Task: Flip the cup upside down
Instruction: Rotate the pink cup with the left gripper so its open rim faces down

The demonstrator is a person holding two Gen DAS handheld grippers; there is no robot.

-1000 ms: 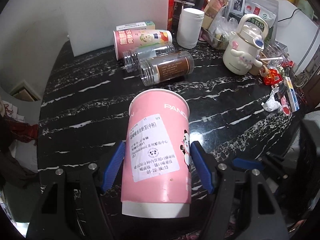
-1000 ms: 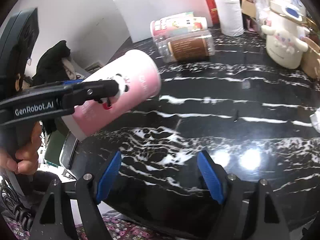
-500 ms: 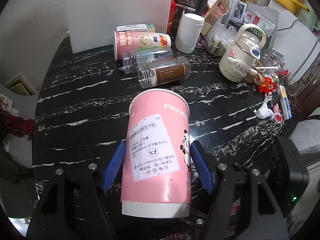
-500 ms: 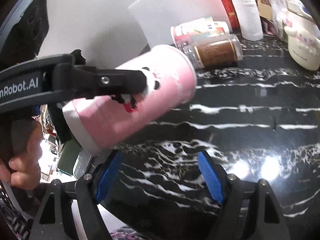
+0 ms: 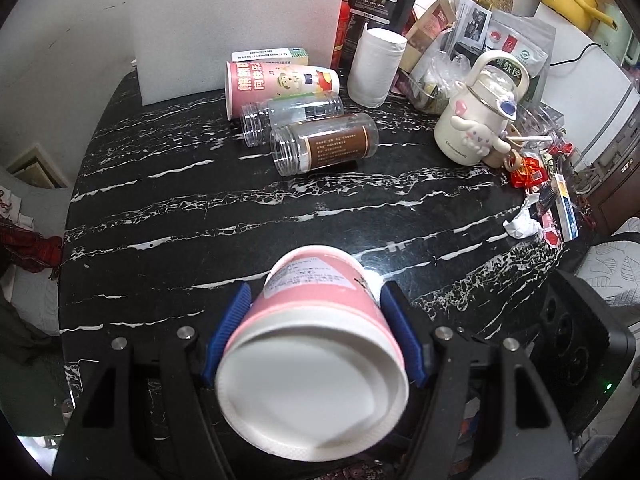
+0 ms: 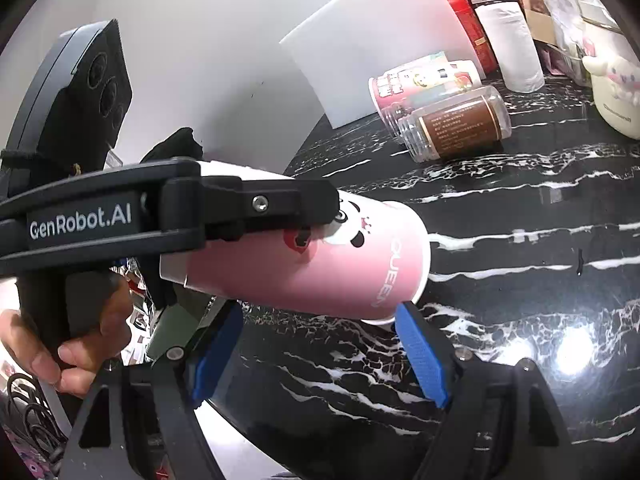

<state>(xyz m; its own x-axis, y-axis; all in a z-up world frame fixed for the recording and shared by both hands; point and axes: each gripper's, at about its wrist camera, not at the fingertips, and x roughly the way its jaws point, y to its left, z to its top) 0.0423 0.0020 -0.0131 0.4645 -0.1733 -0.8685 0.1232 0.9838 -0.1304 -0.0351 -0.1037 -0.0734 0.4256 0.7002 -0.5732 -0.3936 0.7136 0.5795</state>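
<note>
We have the pink cup (image 5: 316, 344) clamped between the blue pads (image 5: 228, 332) of our left hand-held gripper (image 5: 314, 336), held in the air above the near edge of the black marble table (image 5: 200, 208). A second ago the left wrist view looked along the cup's labelled side; now it looks almost straight at the white base, so the wrist has rolled forward and the cup has tipped further over. From the right wrist view the cup (image 6: 320, 256) lies roughly on its side with the open mouth angled down toward the table, not yet touching it. We judge the flip to be about halfway: the mouth must still swing fully downward before the cup can be set down on its rim.

Our right hand-held gripper (image 6: 320, 356) hangs below and just beside the cup, its jaws spread wide and gripping nothing. Farther back lie a brown-labelled jar (image 5: 324, 144) and a second pink cup (image 5: 280, 80), well apart from our work.
</note>
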